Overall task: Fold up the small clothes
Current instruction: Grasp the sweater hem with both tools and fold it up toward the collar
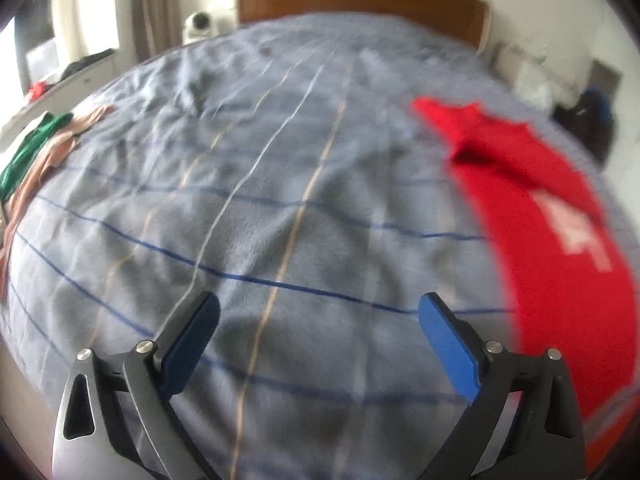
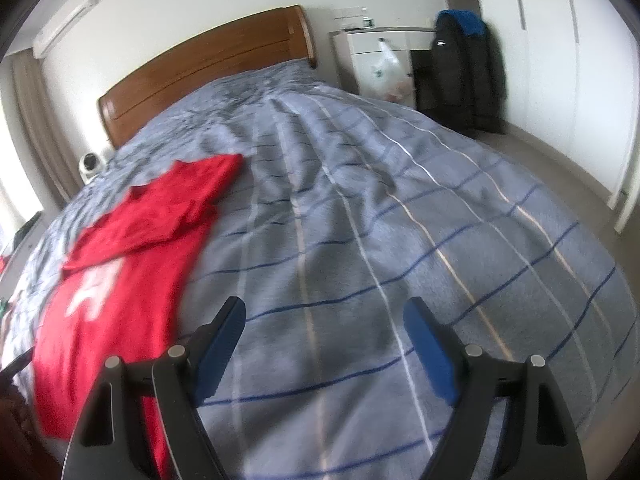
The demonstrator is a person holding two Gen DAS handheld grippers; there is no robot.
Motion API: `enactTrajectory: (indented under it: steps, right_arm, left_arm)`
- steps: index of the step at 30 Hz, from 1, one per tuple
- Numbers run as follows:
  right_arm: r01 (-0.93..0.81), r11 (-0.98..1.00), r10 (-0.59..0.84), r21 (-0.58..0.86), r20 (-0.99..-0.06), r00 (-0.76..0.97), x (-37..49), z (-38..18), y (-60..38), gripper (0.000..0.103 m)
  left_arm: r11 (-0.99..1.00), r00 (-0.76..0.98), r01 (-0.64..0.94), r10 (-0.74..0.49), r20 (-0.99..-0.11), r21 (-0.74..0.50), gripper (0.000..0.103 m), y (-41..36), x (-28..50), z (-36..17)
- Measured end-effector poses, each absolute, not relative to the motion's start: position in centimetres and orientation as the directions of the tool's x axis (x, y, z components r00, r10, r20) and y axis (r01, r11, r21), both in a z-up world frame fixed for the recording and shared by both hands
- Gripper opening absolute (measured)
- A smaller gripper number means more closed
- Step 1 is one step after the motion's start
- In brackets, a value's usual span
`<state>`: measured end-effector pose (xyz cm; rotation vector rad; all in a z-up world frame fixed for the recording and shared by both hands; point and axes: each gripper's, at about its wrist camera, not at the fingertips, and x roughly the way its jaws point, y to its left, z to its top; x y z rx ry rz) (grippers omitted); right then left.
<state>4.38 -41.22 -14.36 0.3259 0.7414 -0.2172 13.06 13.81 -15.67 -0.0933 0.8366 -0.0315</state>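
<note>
Left gripper (image 1: 319, 312): jaws spread wide, nothing between them, above the blanket (image 1: 280, 208). Right gripper (image 2: 325, 318): jaws likewise released and empty. Red shirt (image 2: 120, 264): flat on the blanket, one sleeve folded in, left of the right gripper. Green and tan clothes (image 1: 36, 152): far left edge. Wooden headboard (image 2: 208, 68): far end.

red shirt (image 2: 120, 248): 1 | tools: 2 | bed (image 2: 360, 220): 1 | heaped clothes (image 1: 36, 152): 1 pile
</note>
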Motion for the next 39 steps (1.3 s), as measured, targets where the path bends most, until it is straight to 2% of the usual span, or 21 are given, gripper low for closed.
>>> enactTrajectory:
  steps: [3, 6, 7, 9, 12, 14, 15, 16, 17, 18, 23, 27, 30, 35, 36, 38, 39]
  right_arm:
    - [0.150, 0.956, 0.085, 0.253, -0.725, 0.683, 2.7, -12.6, -39.5, 0.081]
    - [0.034, 0.944, 0.244, 0.329, -0.763, 0.599, 1.2, -13.0, -36.9, 0.081]
    - [0.001, 0.928, 0.310, 0.372, -0.775, 0.551, 1.0, -13.6, -35.7, 0.081]
    - [-0.026, 0.907, 0.375, 0.421, -0.777, 0.505, 0.8, -14.6, -34.3, 0.081]
    - [-0.047, 0.902, 0.400, 0.429, -0.792, 0.461, 1.4, -16.5, -32.5, 0.079]
    - [-0.020, 0.897, 0.405, 0.441, -0.803, 0.438, 2.2, -18.0, -32.2, 0.072]
    - [-0.005, 0.879, 0.434, 0.476, -0.797, 0.420, 2.5, -18.8, -32.2, 0.063]
    - [0.000, 0.859, 0.467, 0.511, -0.786, 0.405, 2.7, -19.4, -32.1, 0.056]
    - [-0.007, 0.857, 0.477, 0.516, -0.787, 0.391, 2.8, -19.9, -31.7, 0.037]
    - [-0.009, 0.868, 0.461, 0.497, -0.799, 0.386, 2.9, -19.9, -31.5, 0.005]
    - [0.032, 0.863, 0.437, 0.504, -0.778, 0.451, 2.0, -18.2, -32.8, 0.005]
    - [-0.007, 0.856, 0.433, 0.517, -0.710, 0.555, 3.7, -14.2, -34.4, 0.005]
    - [-0.044, 0.869, 0.412, 0.492, -0.673, 0.614, 7.9, -11.9, -35.3, 0.005]
    - [-0.048, 0.886, 0.365, 0.461, -0.630, 0.686, 19.6, -9.7, -37.1, 0.005]
    - [-0.032, 0.889, 0.345, 0.456, -0.623, 0.702, 22.5, -9.6, -37.5, 0.005]
    - [-0.019, 0.865, 0.361, 0.501, -0.596, 0.717, 29.0, -10.1, -38.6, 0.007]
    - [-0.012, 0.857, 0.367, 0.516, -0.593, 0.717, 31.7, -10.6, -38.5, 0.011]
  left_arm:
    - [0.985, 0.673, 0.129, -0.171, -0.720, -0.113, 0.100, 12.3, 9.8, -13.5]
    - [0.948, 0.572, 0.269, -0.301, -0.763, -0.172, 0.098, 9.4, 7.6, -14.4]
    - [0.936, 0.533, 0.299, -0.324, -0.782, -0.185, 0.087, 8.4, 7.2, -15.1]
    - [0.923, 0.484, 0.327, -0.346, -0.804, -0.201, 0.073, 6.9, 7.1, -16.2]
    - [0.921, 0.438, 0.326, -0.348, -0.829, -0.214, 0.072, 5.8, 7.7, -17.7]
    - [0.918, 0.407, 0.331, -0.349, -0.844, -0.220, 0.064, 5.4, 7.9, -18.3]
    - [0.914, 0.397, 0.340, -0.352, -0.848, -0.220, 0.048, 5.3, 8.0, -18.3]
    - [0.911, 0.383, 0.348, -0.353, -0.854, -0.220, 0.014, 5.2, 8.2, -18.5]
    - [0.909, 0.366, 0.346, -0.358, -0.859, -0.232, 0.003, 5.4, 8.5, -18.6]
    - [0.912, 0.369, 0.330, -0.364, -0.855, -0.246, 0.003, 5.7, 8.5, -18.5]
    - [0.894, 0.413, 0.249, -0.447, -0.793, -0.373, 0.002, 10.0, 9.5, -16.2]
    - [0.854, 0.478, 0.249, -0.518, -0.710, -0.456, 0.002, 12.0, 14.5, -12.1]
    - [0.853, 0.535, 0.277, -0.520, -0.666, -0.443, 0.002, 10.5, 20.7, -8.8]
    - [0.903, 0.612, 0.260, -0.429, -0.665, -0.343, 0.003, 6.0, 33.3, -6.6]
    - [0.917, 0.635, 0.231, -0.395, -0.664, -0.324, 0.007, 5.4, 35.5, -6.6]
    - [0.949, 0.672, 0.130, -0.298, -0.678, -0.289, 0.024, 4.0, 39.6, -7.5]
    - [0.962, 0.670, 0.071, -0.242, -0.702, -0.263, 0.045, 3.8, 41.5, -8.1]
